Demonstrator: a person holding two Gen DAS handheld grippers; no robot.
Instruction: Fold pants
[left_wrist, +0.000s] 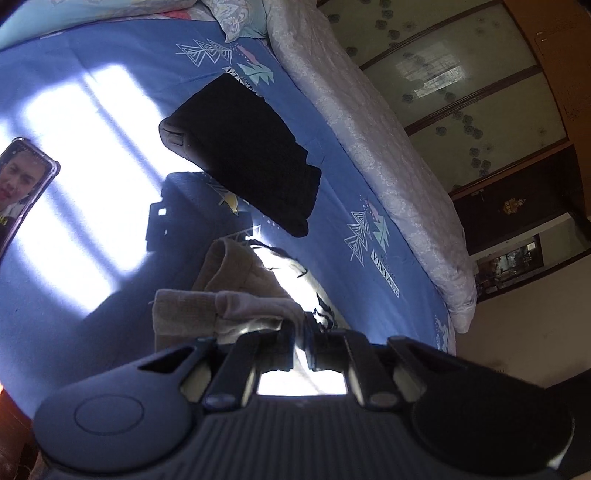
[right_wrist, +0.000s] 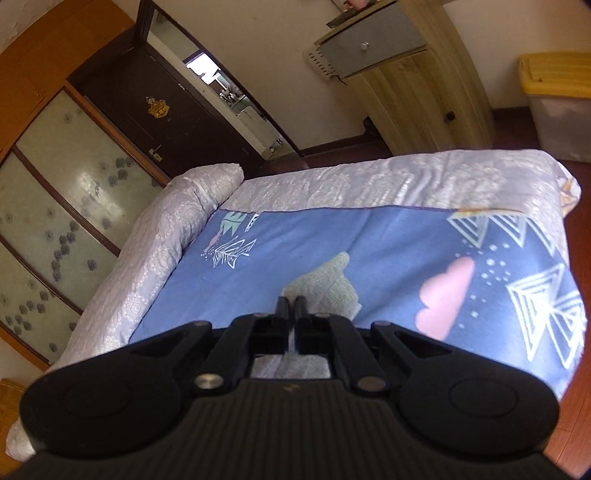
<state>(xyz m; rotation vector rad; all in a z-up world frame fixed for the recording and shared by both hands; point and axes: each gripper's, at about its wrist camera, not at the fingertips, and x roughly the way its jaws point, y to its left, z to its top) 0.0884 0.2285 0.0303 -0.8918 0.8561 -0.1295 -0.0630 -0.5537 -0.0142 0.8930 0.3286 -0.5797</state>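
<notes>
Beige knit pants (left_wrist: 236, 291) lie bunched on the blue patterned bed sheet (left_wrist: 110, 258), just ahead of my left gripper (left_wrist: 301, 332). Its jaws are shut on an edge of the beige fabric. In the right wrist view the same beige pants (right_wrist: 328, 286) show past my right gripper (right_wrist: 291, 306), whose jaws are shut on the fabric above the blue sheet (right_wrist: 369, 236). A folded black garment (left_wrist: 251, 155) lies further out on the bed.
A phone (left_wrist: 22, 192) lies at the left of the bed. A grey-white quilt (left_wrist: 388, 166) runs along the bed's far side and foot (right_wrist: 406, 181). Beyond stand a wardrobe (right_wrist: 66, 177), a dark door (right_wrist: 162, 110), a wooden cabinet (right_wrist: 417, 74) and a yellow-lidded bin (right_wrist: 557, 103).
</notes>
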